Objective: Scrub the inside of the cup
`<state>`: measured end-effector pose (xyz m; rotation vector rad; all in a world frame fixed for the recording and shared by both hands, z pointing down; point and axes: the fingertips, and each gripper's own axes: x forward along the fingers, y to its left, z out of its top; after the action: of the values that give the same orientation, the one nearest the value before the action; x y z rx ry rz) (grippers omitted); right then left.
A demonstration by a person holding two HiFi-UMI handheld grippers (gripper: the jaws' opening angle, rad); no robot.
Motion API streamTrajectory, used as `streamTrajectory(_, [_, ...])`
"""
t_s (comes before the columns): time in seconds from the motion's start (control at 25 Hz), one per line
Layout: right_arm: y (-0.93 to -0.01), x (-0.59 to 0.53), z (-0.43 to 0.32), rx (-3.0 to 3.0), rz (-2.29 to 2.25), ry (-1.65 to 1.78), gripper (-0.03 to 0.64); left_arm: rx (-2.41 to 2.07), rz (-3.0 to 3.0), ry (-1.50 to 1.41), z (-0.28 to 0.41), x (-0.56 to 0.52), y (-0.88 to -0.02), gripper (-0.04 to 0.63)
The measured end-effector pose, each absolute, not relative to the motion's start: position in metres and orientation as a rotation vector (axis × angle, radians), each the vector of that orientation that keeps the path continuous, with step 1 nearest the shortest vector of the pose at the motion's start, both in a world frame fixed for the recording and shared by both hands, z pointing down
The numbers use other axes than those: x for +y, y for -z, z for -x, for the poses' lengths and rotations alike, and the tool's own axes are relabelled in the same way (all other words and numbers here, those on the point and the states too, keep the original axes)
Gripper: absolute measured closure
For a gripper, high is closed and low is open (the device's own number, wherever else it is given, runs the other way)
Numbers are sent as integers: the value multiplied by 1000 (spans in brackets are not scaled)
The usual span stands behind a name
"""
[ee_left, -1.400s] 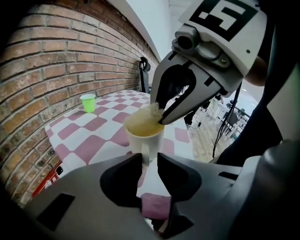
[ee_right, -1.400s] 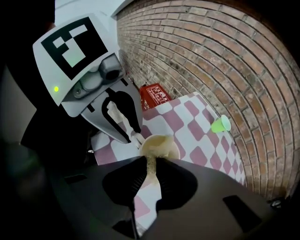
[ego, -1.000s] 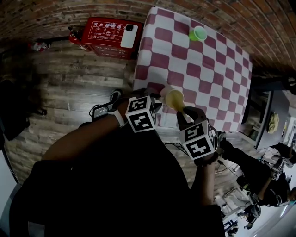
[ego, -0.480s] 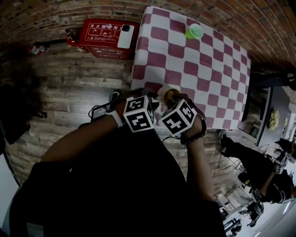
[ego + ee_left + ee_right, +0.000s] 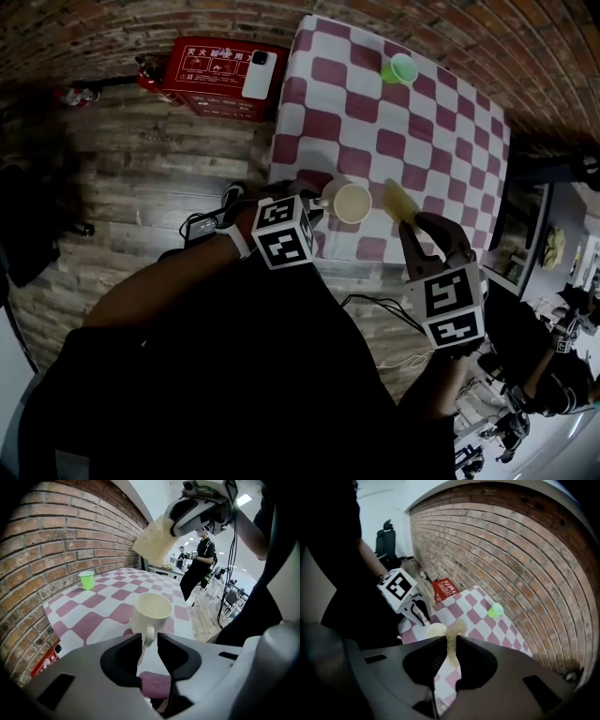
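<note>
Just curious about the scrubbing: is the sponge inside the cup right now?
Out. The sponge, pinched by the right gripper, hangs clear of the upright cup.

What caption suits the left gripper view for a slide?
Left gripper holds the cream mug by its handle on a checkered tablecloth, yellow sponge above.

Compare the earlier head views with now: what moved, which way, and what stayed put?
The right gripper, still clamped on the sponge, has lifted out of the cup and swung away to its right in the head view. The left gripper keeps hold of the cup by its handle; cup and green cup have not moved.
</note>
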<state>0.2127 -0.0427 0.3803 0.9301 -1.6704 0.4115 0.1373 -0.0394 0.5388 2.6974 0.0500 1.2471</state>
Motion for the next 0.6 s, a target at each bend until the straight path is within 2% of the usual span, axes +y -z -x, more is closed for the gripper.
streamTrajectory(0.28, [-442,-28,-180,-1562,-362,-92,546,62,-2713,-1247,-135,-43,-536,483])
streamTrajectory(0.6, [-521,-40,-178,-1455,-203,-24,546,111,-2733,-1290,-138,-40,-541,482])
